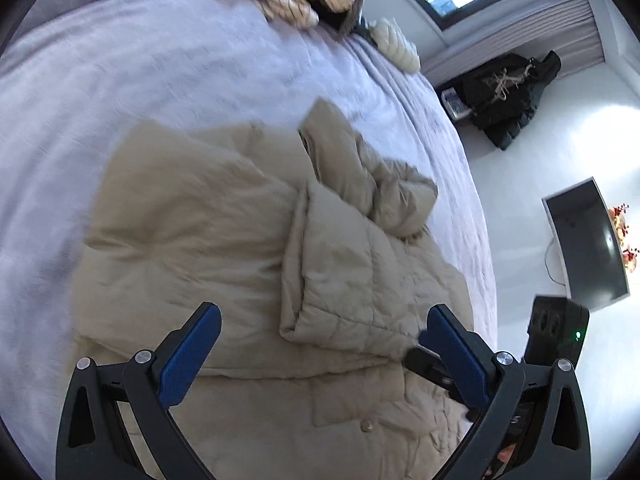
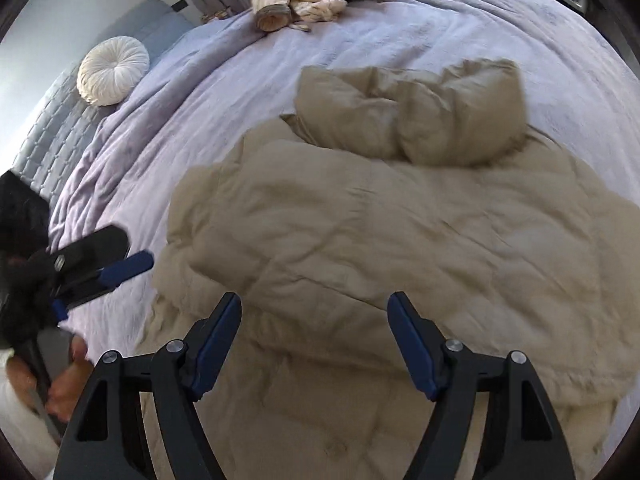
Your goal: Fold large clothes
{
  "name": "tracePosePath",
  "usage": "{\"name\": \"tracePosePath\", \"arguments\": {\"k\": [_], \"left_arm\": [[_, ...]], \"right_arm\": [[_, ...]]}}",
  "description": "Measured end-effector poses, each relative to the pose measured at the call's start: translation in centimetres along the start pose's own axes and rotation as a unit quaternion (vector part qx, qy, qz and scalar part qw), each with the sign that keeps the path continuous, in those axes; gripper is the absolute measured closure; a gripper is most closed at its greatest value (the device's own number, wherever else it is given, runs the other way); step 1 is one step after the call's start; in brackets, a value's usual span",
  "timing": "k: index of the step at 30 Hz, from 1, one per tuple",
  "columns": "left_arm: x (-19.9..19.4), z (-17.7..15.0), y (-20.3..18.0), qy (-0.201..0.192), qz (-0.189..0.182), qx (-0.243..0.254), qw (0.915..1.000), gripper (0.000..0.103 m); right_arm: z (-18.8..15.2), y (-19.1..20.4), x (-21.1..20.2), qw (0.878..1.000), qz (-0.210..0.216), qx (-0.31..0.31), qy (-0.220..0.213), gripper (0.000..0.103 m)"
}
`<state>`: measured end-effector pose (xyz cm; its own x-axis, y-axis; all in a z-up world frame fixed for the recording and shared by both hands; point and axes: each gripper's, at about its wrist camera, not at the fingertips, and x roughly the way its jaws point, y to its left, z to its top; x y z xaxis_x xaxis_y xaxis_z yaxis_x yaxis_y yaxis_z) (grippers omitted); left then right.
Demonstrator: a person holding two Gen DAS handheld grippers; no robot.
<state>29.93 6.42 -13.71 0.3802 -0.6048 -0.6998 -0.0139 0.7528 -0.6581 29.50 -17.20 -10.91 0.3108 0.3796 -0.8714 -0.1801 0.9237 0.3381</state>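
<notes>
A beige padded coat [image 1: 224,232] lies spread on the lavender bedspread [image 1: 120,80]. In the left wrist view one sleeve [image 1: 344,272] is folded across its body, and a front button shows near the bottom. My left gripper [image 1: 323,320] hangs open just above the coat, with nothing pressed between its blue pads. The right wrist view shows the coat's body [image 2: 360,240] with the puffy hood [image 2: 412,120] bunched at the far end. My right gripper [image 2: 315,302] stands open over the coat's near part, holding nothing. The left gripper [image 2: 120,256] also appears at that view's left edge, over the bedspread.
A pile of striped and dark clothes [image 2: 312,0] lies at the far end of the bed. A round white cushion [image 2: 112,70] rests by the grey headboard. Beside the bed are white floor, a dark heap of clothing [image 1: 508,96] and a black screen [image 1: 588,248]. A hand [image 2: 68,384] shows low left.
</notes>
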Motion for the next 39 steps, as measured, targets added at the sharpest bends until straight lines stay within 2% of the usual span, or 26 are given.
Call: {"name": "tracePosePath", "arguments": {"k": [2, 5, 7, 10, 11, 12, 13, 14, 15, 16, 19, 21, 23, 27, 28, 29, 31, 33, 36, 39], "left_arm": [[1.4, -0.1, -0.1, 0.018, -0.001, -0.004, 0.9998, 0.000], [4.0, -0.1, -0.5, 0.037, 0.013, 0.003, 0.9992, 0.000], [5.4, 0.0, -0.9, 0.045, 0.025, 0.013, 0.9986, 0.000], [6.7, 0.2, -1.7, 0.047, 0.032, 0.017, 0.9982, 0.003], [6.8, 0.3, -2.1, 0.042, 0.037, 0.019, 0.9982, 0.017], [7.0, 0.4, -2.2, 0.040, 0.039, 0.021, 0.9982, 0.047], [7.0, 0.4, -2.3, 0.038, 0.041, 0.023, 0.9982, 0.065], [7.0, 0.4, -2.2, 0.038, 0.041, 0.023, 0.9982, 0.089], [6.8, 0.2, -2.1, 0.036, 0.035, 0.023, 0.9985, 0.089], [6.4, -0.1, -2.0, 0.029, 0.031, 0.024, 0.9988, 0.089], [5.3, -1.7, -1.9, 0.018, 0.048, 0.046, 0.9977, 0.089], [5.7, -2.4, -1.3, 0.029, 0.062, 0.050, 0.9964, 0.089], [6.3, -2.8, -0.5, 0.036, 0.072, 0.046, 0.9957, 0.088], [6.5, -2.5, -0.3, 0.039, 0.093, 0.055, 0.9934, 0.087], [6.0, -2.3, -0.5, 0.039, 0.099, 0.059, 0.9926, 0.083], [5.3, -2.1, -0.6, 0.034, 0.117, 0.067, 0.9902, 0.076], [4.0, -1.7, -0.7, 0.020, 0.156, 0.085, 0.9839, 0.074], [2.5, -1.3, -0.7, 0.010, 0.176, 0.091, 0.9801, 0.074], [1.3, -0.9, -1.6, -0.004, 0.166, 0.089, 0.9822, 0.074], [2.7, -1.3, -3.9, -0.003, 0.151, 0.109, 0.9826, 0.074]], "right_arm": [[-1.0, -2.1, -0.9, 0.999, -0.001, 0.034, 0.006, 0.025], [-3.2, -7.8, -2.4, 0.992, 0.004, 0.128, 0.017, 0.025], [-5.2, -12.6, -3.4, 0.977, 0.011, 0.213, 0.013, 0.025], [-7.8, -18.7, -4.6, 0.942, 0.042, 0.332, -0.020, 0.027], [-8.3, -20.1, -4.9, 0.930, 0.060, 0.360, -0.038, 0.027], [-8.7, -21.6, -5.1, 0.916, 0.075, 0.389, -0.058, 0.030], [-8.7, -22.3, -5.2, 0.909, 0.082, 0.403, -0.068, 0.041], [-8.5, -22.9, -5.3, 0.903, 0.089, 0.413, -0.078, 0.053], [-8.3, -23.4, -5.3, 0.900, 0.090, 0.418, -0.083, 0.085], [-8.1, -23.6, -5.2, 0.901, 0.084, 0.418, -0.081, 0.095], [-8.1, -23.2, -5.5, 0.912, 0.064, 0.396, -0.079, 0.096], [-8.5, -22.7, -5.3, 0.925, 0.048, 0.371, -0.072, 0.096], [-9.3, -22.6, -4.8, 0.930, 0.035, 0.360, -0.059, 0.096], [-9.7, -23.0, -3.8, 0.929, 0.039, 0.365, -0.055, 0.096], [-9.7, -23.0, -3.7, 0.929, 0.039, 0.365, -0.056, 0.096], [-9.7, -23.0, -3.6, 0.929, 0.039, 0.364, -0.056, 0.096], [-9.7, -23.0, -3.7, 0.930, 0.038, 0.361, -0.057, 0.096], [-9.8, -23.0, -3.7, 0.929, 0.040, 0.363, -0.057, 0.096], [-9.7, -22.8, -3.9, 0.930, 0.042, 0.360, -0.054, 0.096], [-9.4, -22.4, -4.2, 0.936, 0.041, 0.348, -0.031, 0.094]]}}
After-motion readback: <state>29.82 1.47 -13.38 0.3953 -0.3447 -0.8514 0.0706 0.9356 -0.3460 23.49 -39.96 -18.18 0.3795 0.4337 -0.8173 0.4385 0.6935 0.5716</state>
